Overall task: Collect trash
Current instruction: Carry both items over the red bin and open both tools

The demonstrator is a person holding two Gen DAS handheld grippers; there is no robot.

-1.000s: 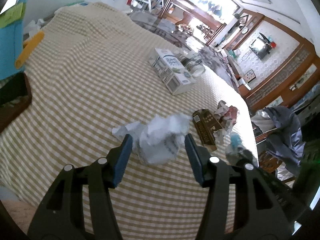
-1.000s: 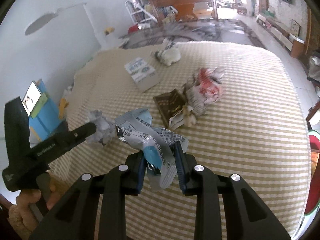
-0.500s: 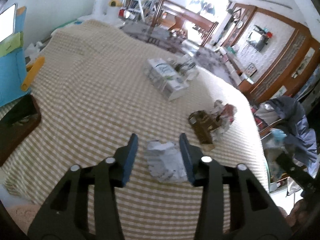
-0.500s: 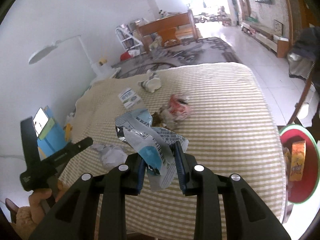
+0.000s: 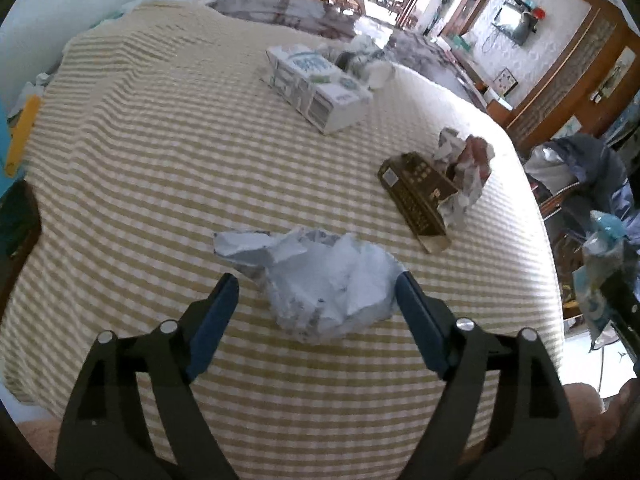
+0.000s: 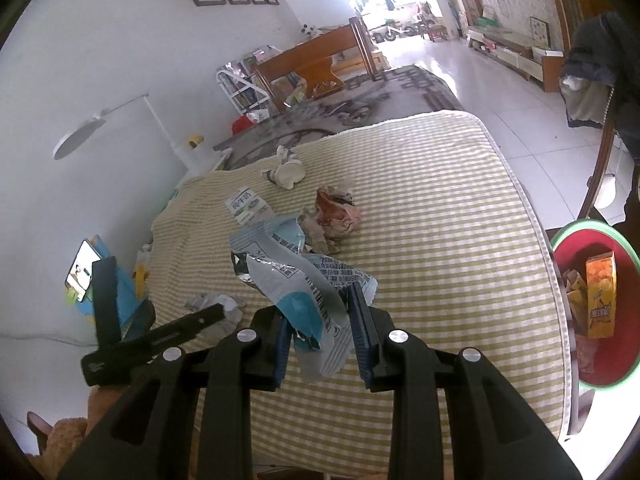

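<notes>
Two cartons (image 5: 318, 82) (image 5: 416, 196), four wrappers (image 5: 320, 280) (image 5: 466, 168) (image 6: 300, 280) (image 6: 286, 172), one basin (image 6: 576, 232).

Left hand-held gripper (image 5: 316, 300) pointed steeply down, jaws parted wide after having just been opening; its blue pads (image 5: 212, 320) stood clear on either side of a crumpled wrapper (image 5: 320, 284), the right pad at its edge. Right hand-held gripper (image 6: 320, 336) tilted downward, jaws nearly closed, pads clamped on a blue-and-grey snack wrapper (image 6: 296, 280) held raised. Part of a hand (image 6: 40, 432) showed at lower left.
</notes>
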